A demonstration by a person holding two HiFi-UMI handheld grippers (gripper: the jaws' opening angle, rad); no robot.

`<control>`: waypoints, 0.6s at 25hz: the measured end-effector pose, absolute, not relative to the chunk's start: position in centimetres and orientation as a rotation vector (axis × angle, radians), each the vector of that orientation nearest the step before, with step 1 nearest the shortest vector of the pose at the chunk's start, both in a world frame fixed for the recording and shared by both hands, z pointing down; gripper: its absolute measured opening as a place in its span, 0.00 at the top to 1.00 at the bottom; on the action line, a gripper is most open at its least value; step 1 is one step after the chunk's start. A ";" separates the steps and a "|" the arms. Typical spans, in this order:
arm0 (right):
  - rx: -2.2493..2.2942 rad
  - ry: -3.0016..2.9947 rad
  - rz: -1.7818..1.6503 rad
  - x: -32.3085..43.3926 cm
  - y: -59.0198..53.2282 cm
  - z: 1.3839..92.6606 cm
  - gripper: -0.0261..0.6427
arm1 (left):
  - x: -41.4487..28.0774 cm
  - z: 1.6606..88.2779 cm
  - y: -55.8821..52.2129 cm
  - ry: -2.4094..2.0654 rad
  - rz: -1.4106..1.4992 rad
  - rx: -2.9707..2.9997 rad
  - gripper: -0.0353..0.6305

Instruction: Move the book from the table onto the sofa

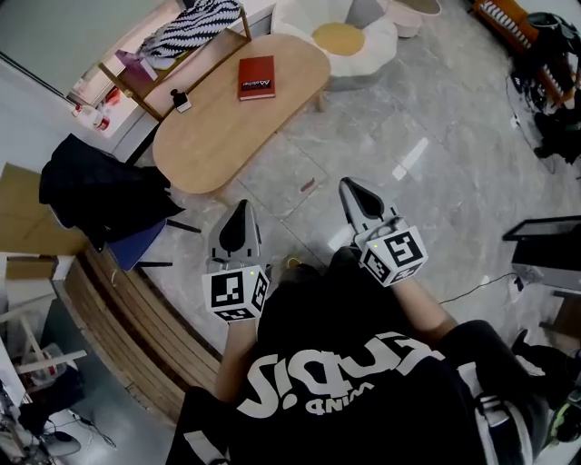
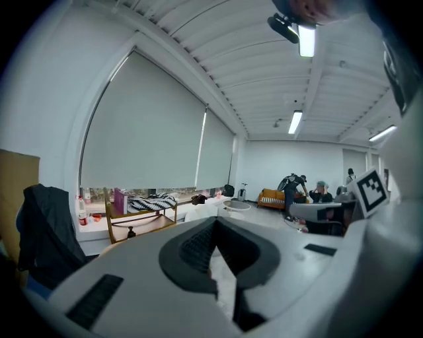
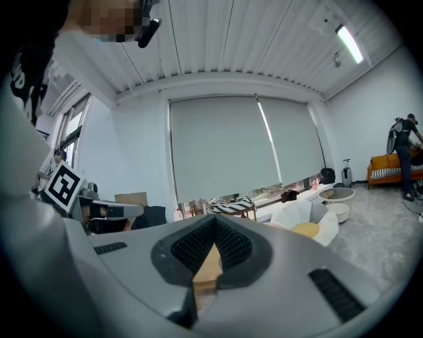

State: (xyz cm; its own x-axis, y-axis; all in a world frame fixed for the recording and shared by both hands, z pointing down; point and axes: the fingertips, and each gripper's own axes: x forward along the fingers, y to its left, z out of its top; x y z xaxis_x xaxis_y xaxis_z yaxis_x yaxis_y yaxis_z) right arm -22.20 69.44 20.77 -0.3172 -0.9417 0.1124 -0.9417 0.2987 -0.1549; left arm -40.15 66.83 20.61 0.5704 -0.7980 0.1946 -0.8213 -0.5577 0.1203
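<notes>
A red book [image 1: 256, 77] lies flat near the far end of the oval wooden table [image 1: 218, 127] in the head view. My left gripper [image 1: 241, 207] is shut and empty over the floor, short of the table's near end. To its right, my right gripper [image 1: 349, 185] is also shut and empty, and level with it. A white flower-shaped seat with a yellow centre [image 1: 338, 38] stands just beyond the table. An orange sofa [image 3: 390, 168] stands far off by the wall. The book is hidden in both gripper views, where the left gripper [image 2: 215, 222] and the right gripper [image 3: 213, 222] show their jaws together.
A small black object [image 1: 180, 98] sits on the table's left side. A wooden rack with a striped cloth [image 1: 195, 23] stands behind it. A black jacket [image 1: 100, 186] drapes a chair at the left, above a slatted wooden bench [image 1: 136, 318]. People stand near the orange sofa [image 2: 271, 197].
</notes>
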 end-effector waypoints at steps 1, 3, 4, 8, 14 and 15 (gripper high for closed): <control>1.856 -2.521 0.301 -22.2 69.5 20.7 0.96 | -40.6 20.5 66.6 -1.349 0.181 2.615 0.95; 1.896 -2.499 0.303 -22.3 69.7 20.6 0.96 | -41.5 20.5 66.1 -1.335 0.180 2.621 0.95; 1.912 -2.489 0.304 -22.2 69.7 20.5 0.96 | -41.8 20.5 65.8 -1.333 0.173 2.619 0.95; 1.947 -2.466 0.309 -21.9 69.6 20.5 0.96 | -41.7 20.5 64.8 -1.332 0.147 2.616 0.94; 1.933 -2.476 0.316 -21.7 67.9 20.8 0.96 | -40.2 20.6 63.4 -1.316 0.116 2.607 0.94; 1.925 -2.482 0.315 -21.7 67.6 20.9 0.96 | -40.0 20.6 63.1 -1.316 0.115 2.605 0.95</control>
State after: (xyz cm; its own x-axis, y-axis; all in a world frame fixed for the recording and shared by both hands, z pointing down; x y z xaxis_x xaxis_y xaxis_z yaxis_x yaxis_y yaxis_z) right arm -21.66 67.56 20.88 -0.2560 -0.9604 0.1096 -0.9574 0.2363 -0.1660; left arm -39.96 63.13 20.62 0.5959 -0.7853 0.1678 -0.8025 -0.5747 0.1603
